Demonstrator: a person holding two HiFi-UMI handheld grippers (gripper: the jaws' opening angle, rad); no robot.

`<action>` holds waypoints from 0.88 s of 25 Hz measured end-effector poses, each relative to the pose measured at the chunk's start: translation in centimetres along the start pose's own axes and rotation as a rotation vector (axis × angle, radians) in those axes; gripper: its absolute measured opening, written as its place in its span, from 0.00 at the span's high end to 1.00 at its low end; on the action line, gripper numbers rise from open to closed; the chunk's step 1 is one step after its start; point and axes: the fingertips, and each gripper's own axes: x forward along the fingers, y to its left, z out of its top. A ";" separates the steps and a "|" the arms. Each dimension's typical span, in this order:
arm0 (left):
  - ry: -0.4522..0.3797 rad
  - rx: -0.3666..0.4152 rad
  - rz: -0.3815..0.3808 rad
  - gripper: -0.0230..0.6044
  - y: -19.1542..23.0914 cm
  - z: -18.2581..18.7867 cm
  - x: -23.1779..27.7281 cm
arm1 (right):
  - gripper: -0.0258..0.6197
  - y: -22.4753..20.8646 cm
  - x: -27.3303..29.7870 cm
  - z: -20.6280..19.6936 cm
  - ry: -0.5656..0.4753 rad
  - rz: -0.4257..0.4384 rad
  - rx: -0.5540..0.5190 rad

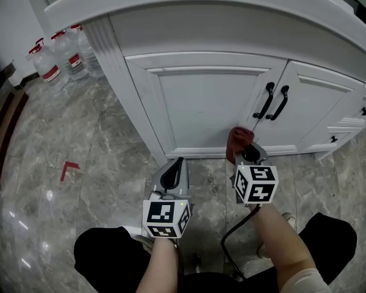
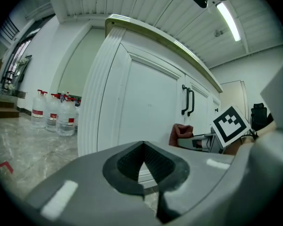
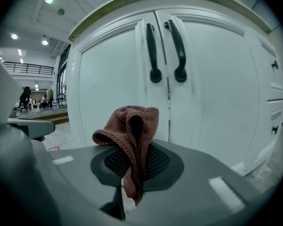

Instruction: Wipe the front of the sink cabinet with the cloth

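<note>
The white sink cabinet (image 1: 213, 99) has two doors with black handles (image 1: 272, 101) at their meeting edge. My right gripper (image 1: 245, 152) is shut on a reddish-brown cloth (image 1: 238, 140), held low by the bottom of the left door (image 3: 118, 84). The cloth (image 3: 132, 140) bunches up between the jaws, in front of the handles (image 3: 166, 51). My left gripper (image 1: 174, 174) is shut with nothing in it, low over the floor in front of the cabinet's left corner post (image 2: 96, 102). In the left gripper view the cloth (image 2: 181, 133) shows to the right.
Several water bottles (image 1: 58, 57) stand on the marble floor (image 1: 79, 163) left of the cabinet. A red corner mark (image 1: 68, 168) is taped on the floor. Drawers with small black knobs (image 1: 364, 111) lie at the cabinet's right. The person's knees (image 1: 110, 255) are below.
</note>
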 end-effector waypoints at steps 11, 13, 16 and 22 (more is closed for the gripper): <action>0.000 -0.089 0.138 0.96 7.2 -0.5 -3.4 | 0.84 13.5 4.6 -3.8 0.067 0.217 0.016; 0.011 -0.095 0.154 0.96 8.0 -0.9 -3.9 | 0.84 15.2 5.5 -4.8 0.087 0.245 0.005; 0.029 -0.102 0.177 0.96 9.4 -1.5 -4.6 | 0.84 17.8 7.1 -6.4 0.121 0.281 -0.015; 0.059 -0.097 0.209 0.96 11.2 -2.4 -5.9 | 0.84 21.2 10.1 -9.0 0.174 0.315 0.000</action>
